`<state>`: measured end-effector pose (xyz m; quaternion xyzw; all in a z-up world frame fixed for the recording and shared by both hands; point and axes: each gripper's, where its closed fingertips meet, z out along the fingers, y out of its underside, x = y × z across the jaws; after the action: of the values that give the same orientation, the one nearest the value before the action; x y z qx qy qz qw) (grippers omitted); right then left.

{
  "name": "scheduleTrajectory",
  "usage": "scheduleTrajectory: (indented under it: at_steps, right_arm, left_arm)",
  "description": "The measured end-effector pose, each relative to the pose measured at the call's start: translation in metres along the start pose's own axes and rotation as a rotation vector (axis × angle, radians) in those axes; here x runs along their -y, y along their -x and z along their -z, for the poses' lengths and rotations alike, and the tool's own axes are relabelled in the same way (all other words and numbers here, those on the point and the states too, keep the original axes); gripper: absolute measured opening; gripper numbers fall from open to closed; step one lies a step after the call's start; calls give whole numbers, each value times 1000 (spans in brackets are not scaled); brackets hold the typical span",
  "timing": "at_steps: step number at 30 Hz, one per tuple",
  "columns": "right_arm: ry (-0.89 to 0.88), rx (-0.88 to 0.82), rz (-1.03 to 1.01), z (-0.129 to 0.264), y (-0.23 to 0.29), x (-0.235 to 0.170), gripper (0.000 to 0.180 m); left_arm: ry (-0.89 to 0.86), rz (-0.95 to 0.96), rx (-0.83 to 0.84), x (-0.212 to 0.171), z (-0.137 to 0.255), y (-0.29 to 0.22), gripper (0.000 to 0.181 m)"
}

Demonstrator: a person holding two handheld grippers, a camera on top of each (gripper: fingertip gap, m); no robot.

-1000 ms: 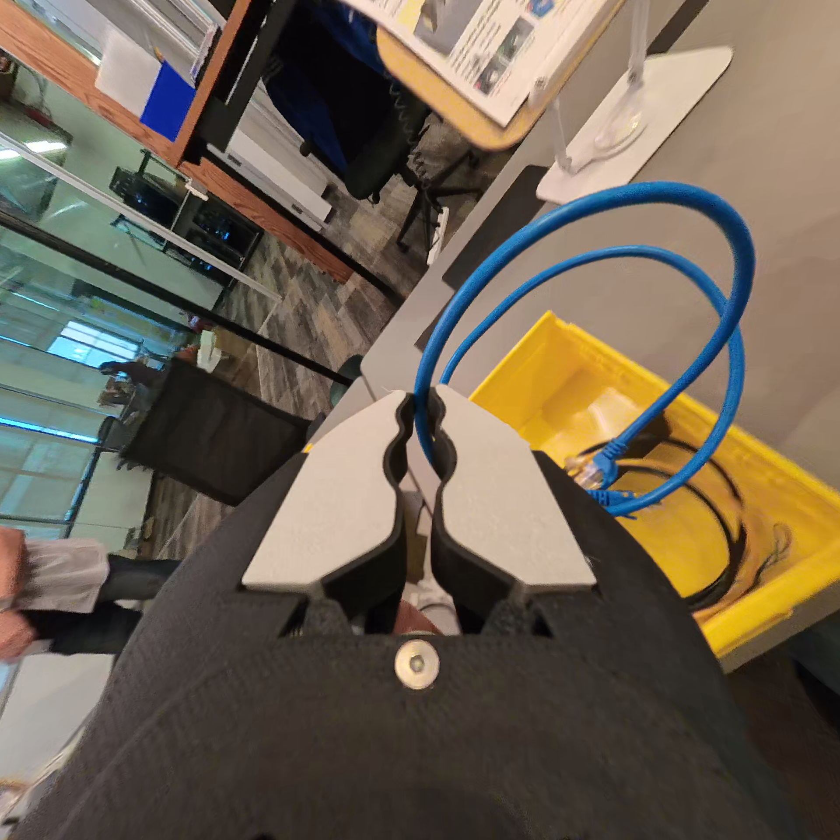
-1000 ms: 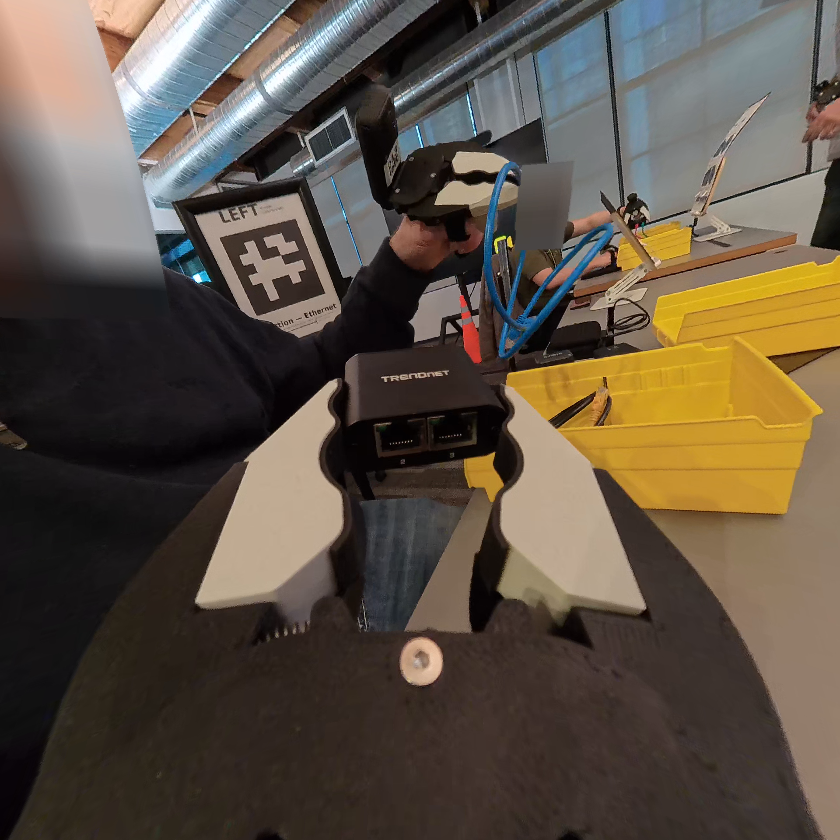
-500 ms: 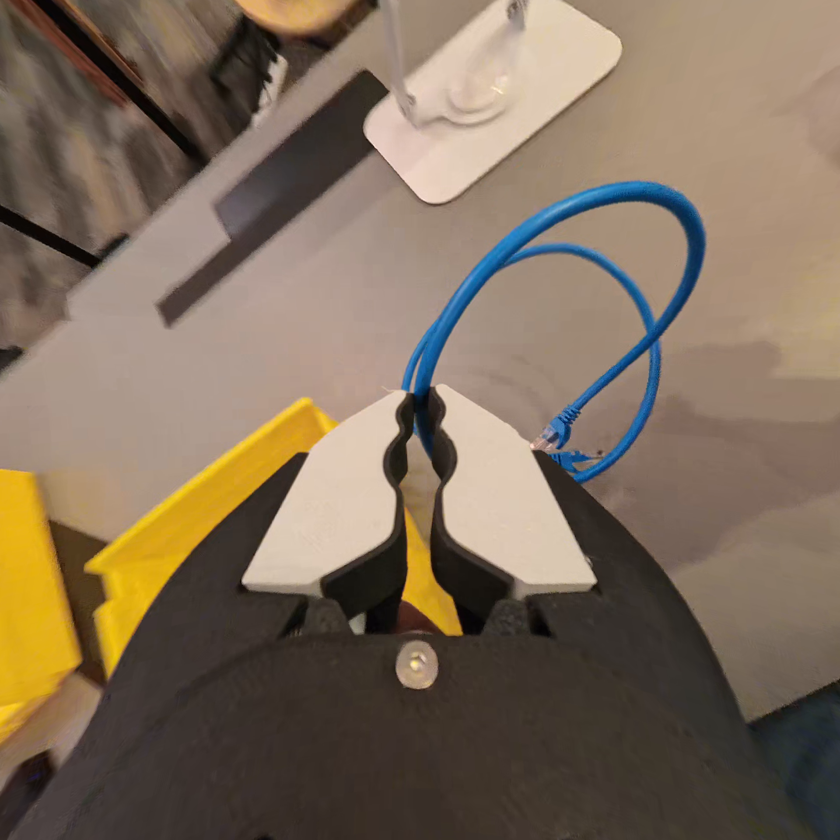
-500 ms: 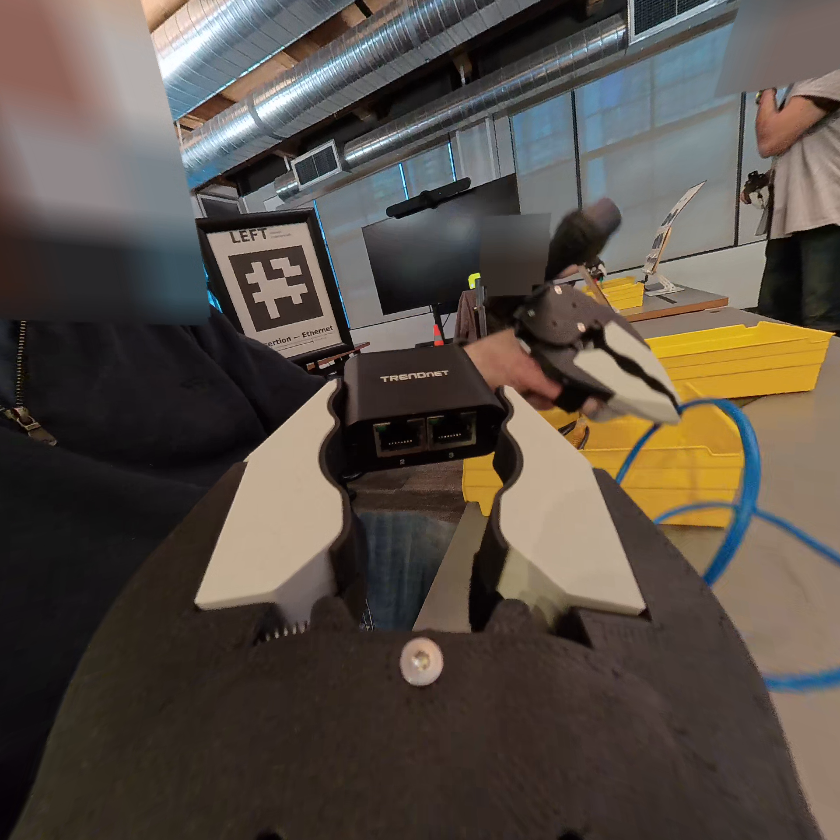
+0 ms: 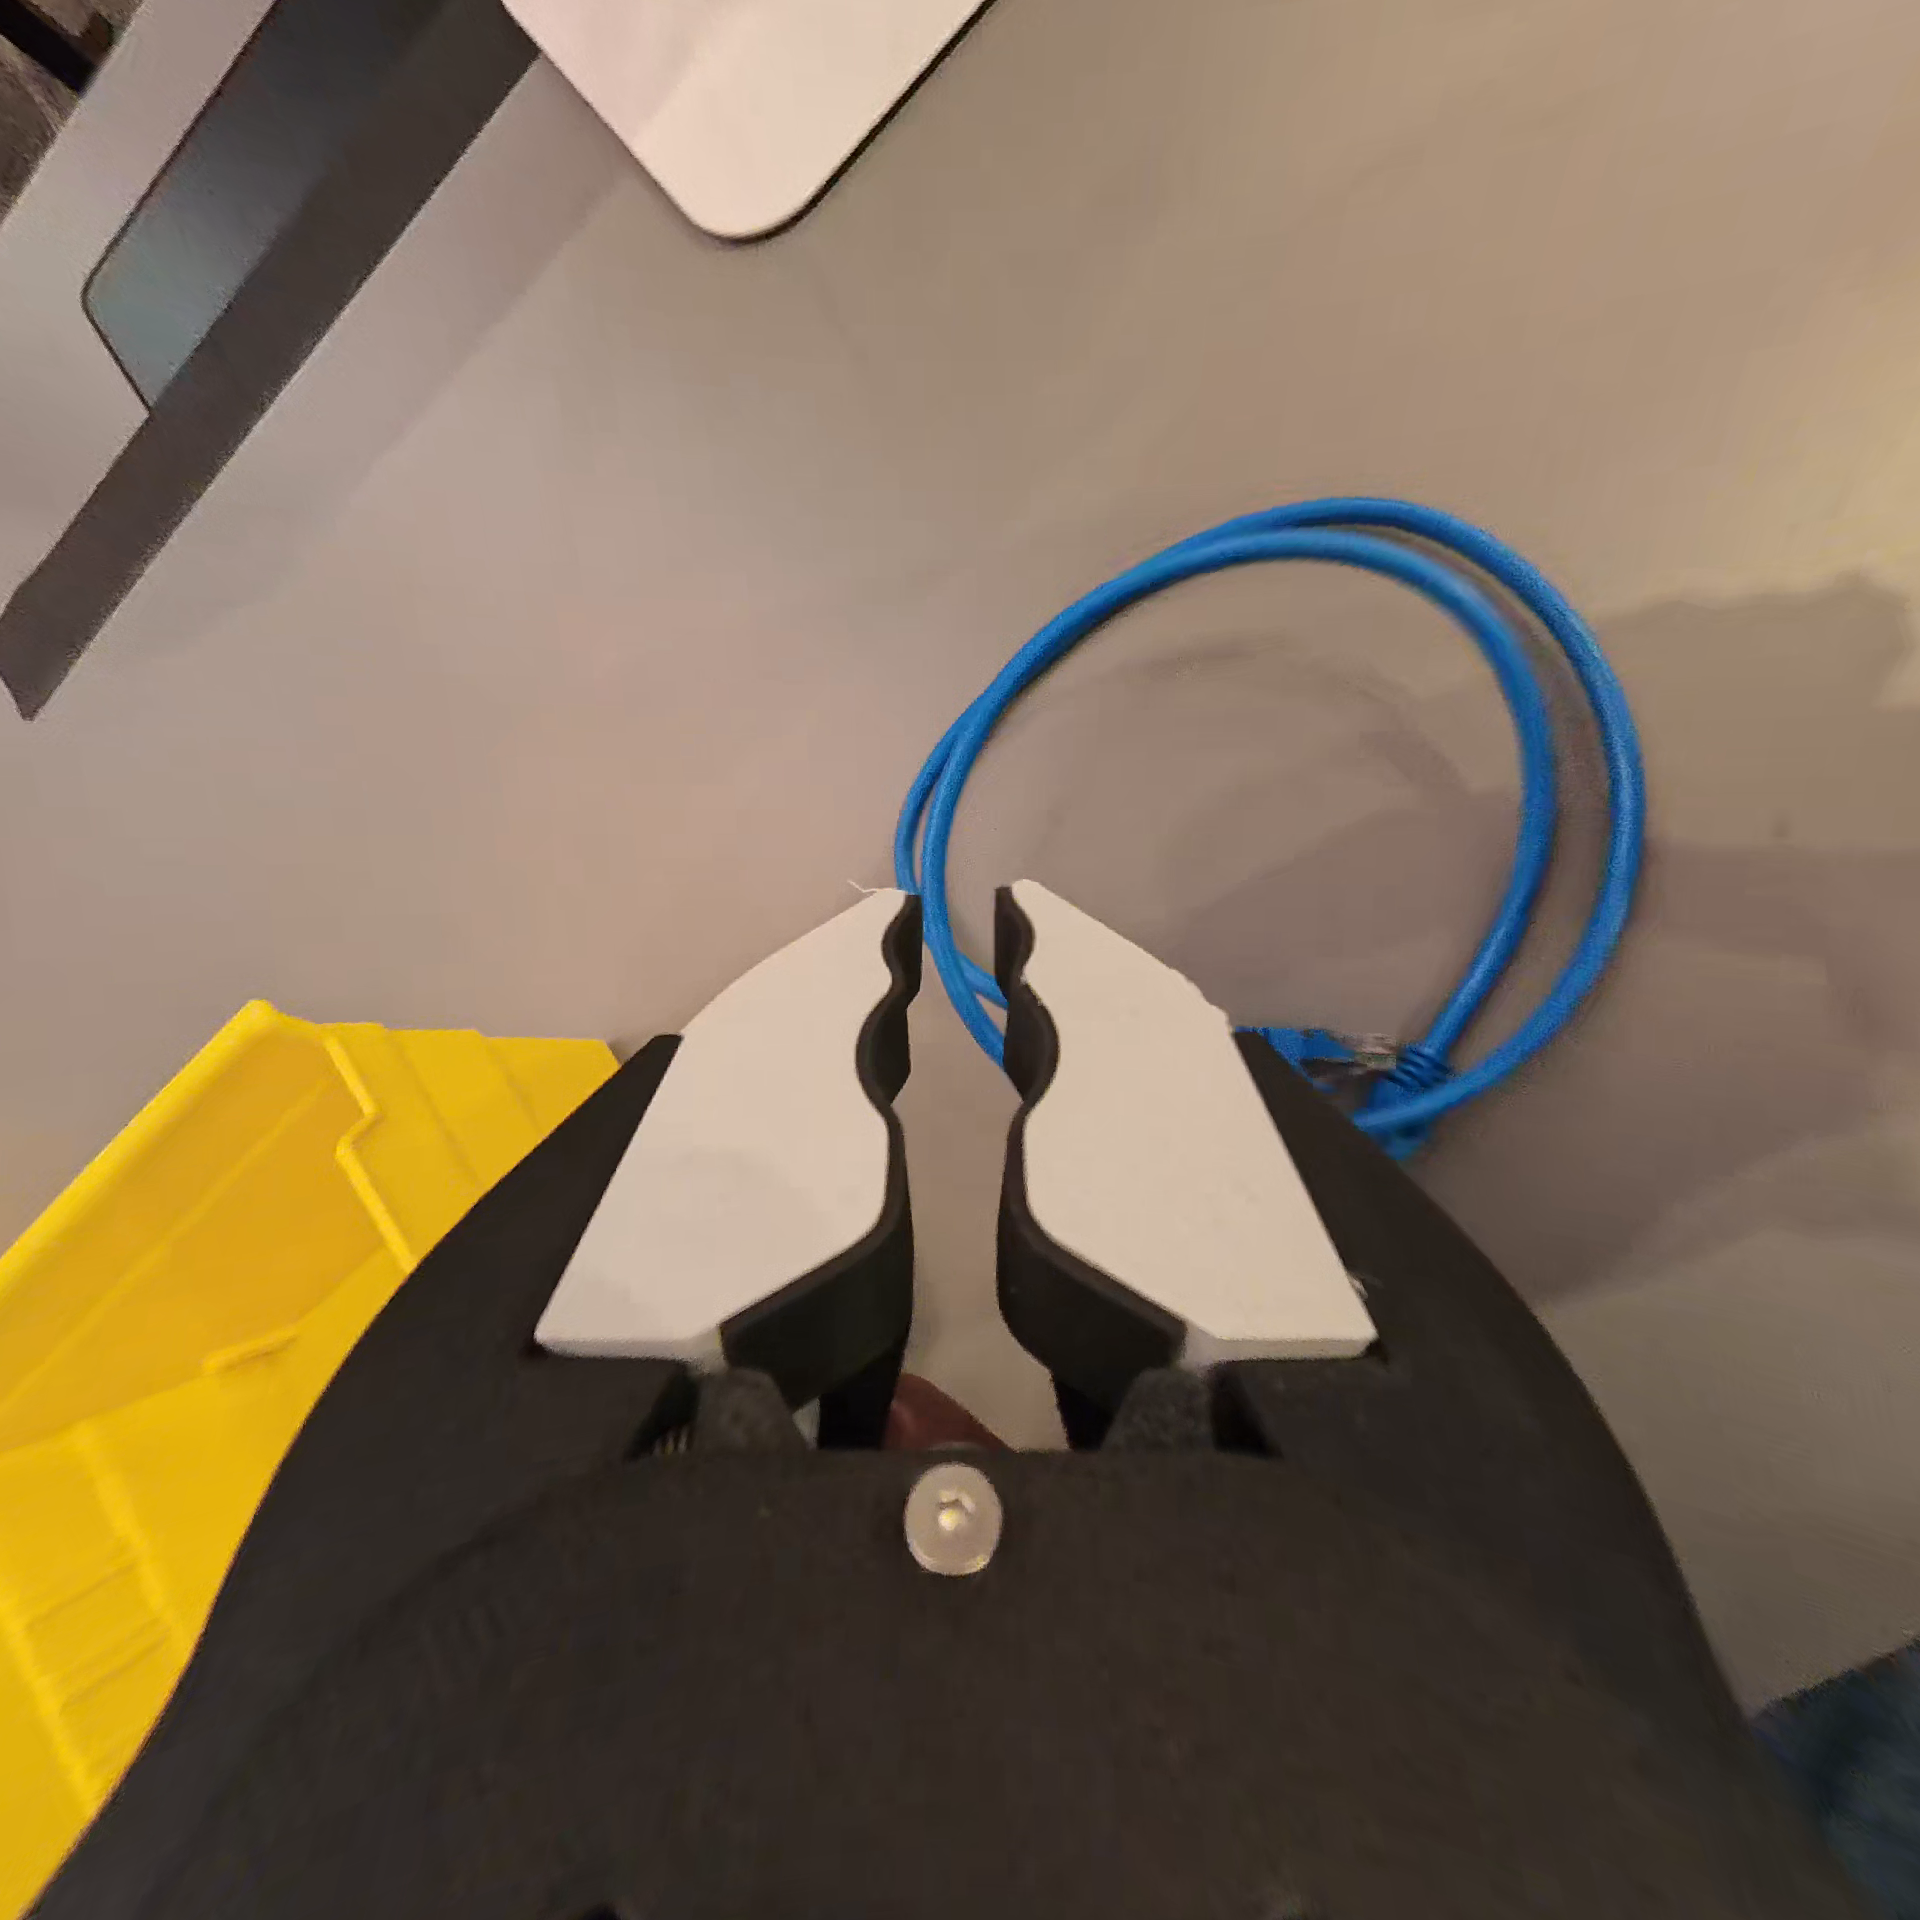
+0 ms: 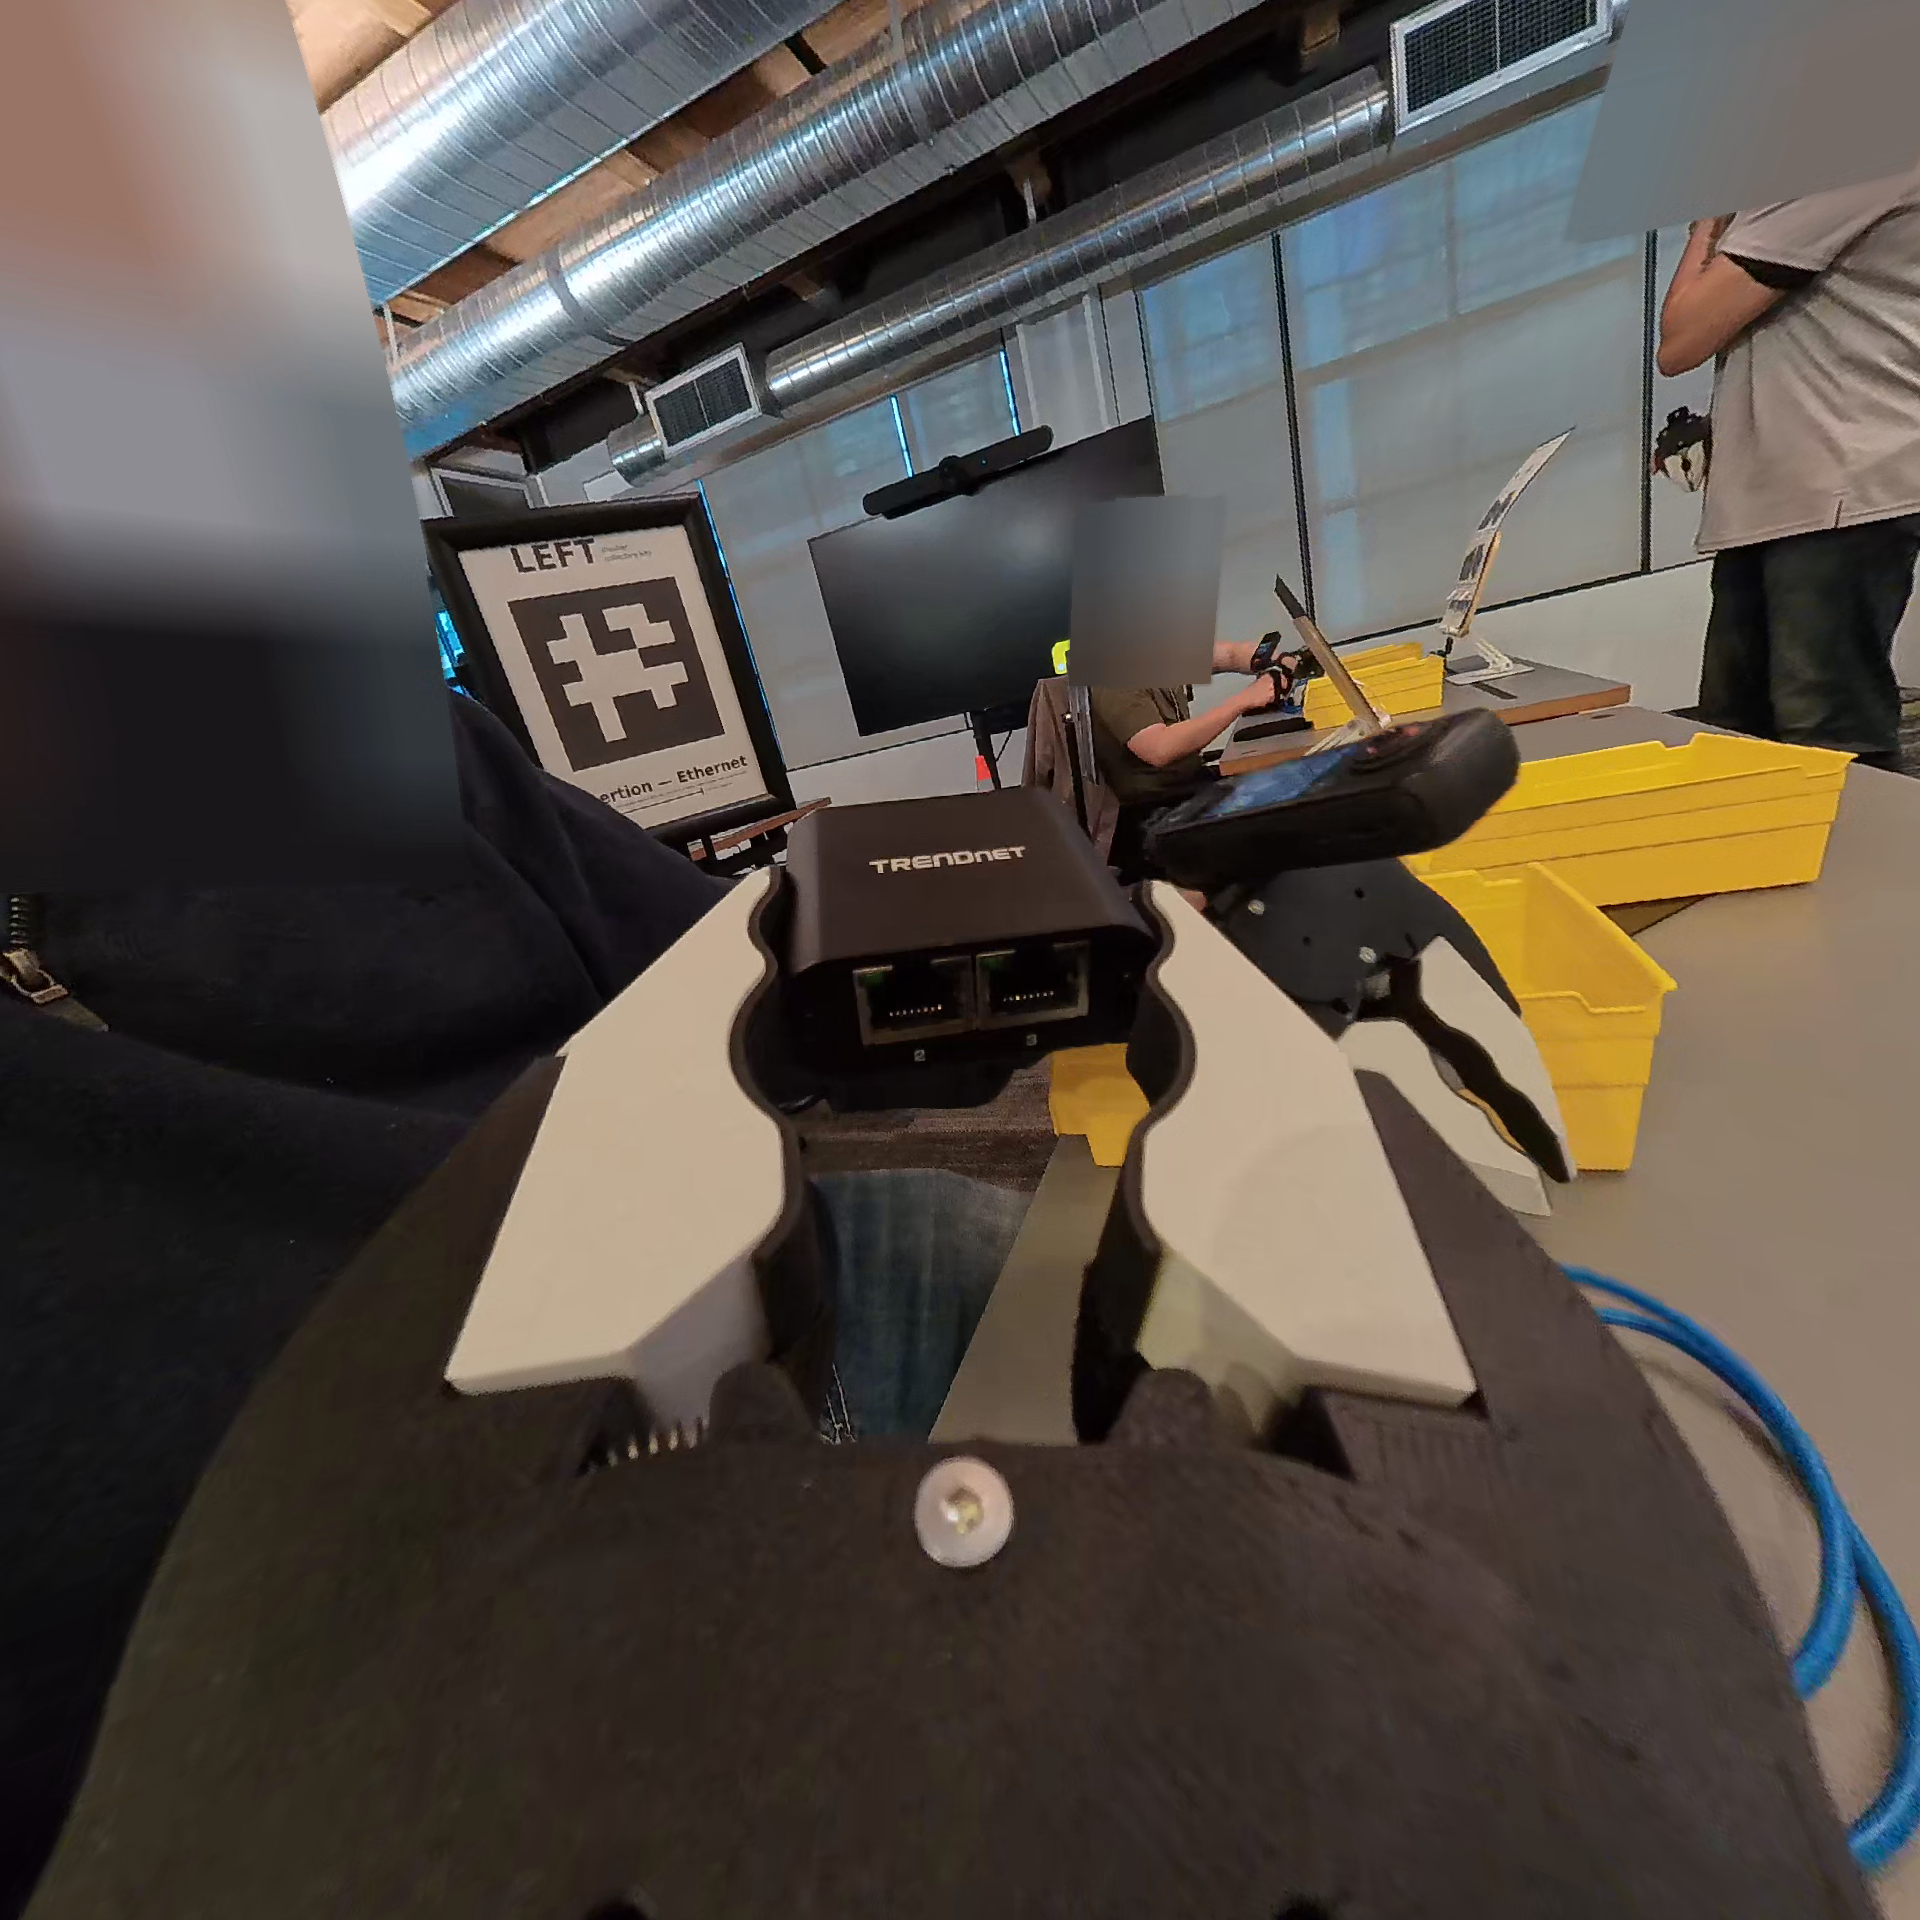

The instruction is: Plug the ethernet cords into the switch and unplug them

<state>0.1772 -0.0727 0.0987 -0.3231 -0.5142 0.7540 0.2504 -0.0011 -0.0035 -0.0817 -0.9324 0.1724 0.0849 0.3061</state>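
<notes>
A blue ethernet cord (image 5: 1558, 727) lies coiled on the grey table (image 5: 727, 582), its clear plugs (image 5: 1351, 1049) beside my right finger. My left gripper (image 5: 958, 896) is just above the table with its jaws parted. The cord runs loose between the fingertips. My right gripper (image 6: 961, 904) is shut on a black switch (image 6: 935, 862), held in the air with its two empty ports facing the camera. The left gripper (image 6: 1496, 1122) shows to the right of the switch, pointing down at the table. Part of the cord (image 6: 1829, 1558) shows at the lower right.
A yellow bin (image 5: 208, 1195) sits left of my left gripper, and more yellow bins (image 6: 1662, 821) lie beyond it. A white stand base (image 5: 748, 94) and a dark strip (image 5: 208, 291) are farther back. A framed sign (image 6: 613, 665) and people (image 6: 1818, 416) are in the background. One gripper's finger ends stand about 25 cm off the other's. To the white stand base (image 5: 748, 94): left tips about 30 cm, right tips about 45 cm.
My left gripper swung down from the air over the yellow bin to the table with the cord, and its jaws have parted, letting the cord go. The right gripper still holds the switch.
</notes>
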Motion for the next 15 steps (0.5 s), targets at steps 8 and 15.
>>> scheduleTrajectory:
  at_steps: [8,15]
  right_arm:
    - [9,-6,3,2,-1,-3,64]
    - [25,1,-3,-3,-1,-8,64]
  left_arm:
    - [33,-229,-28,-28,28,-41,23]
    - [59,-274,-39,-66,4,-97,33]
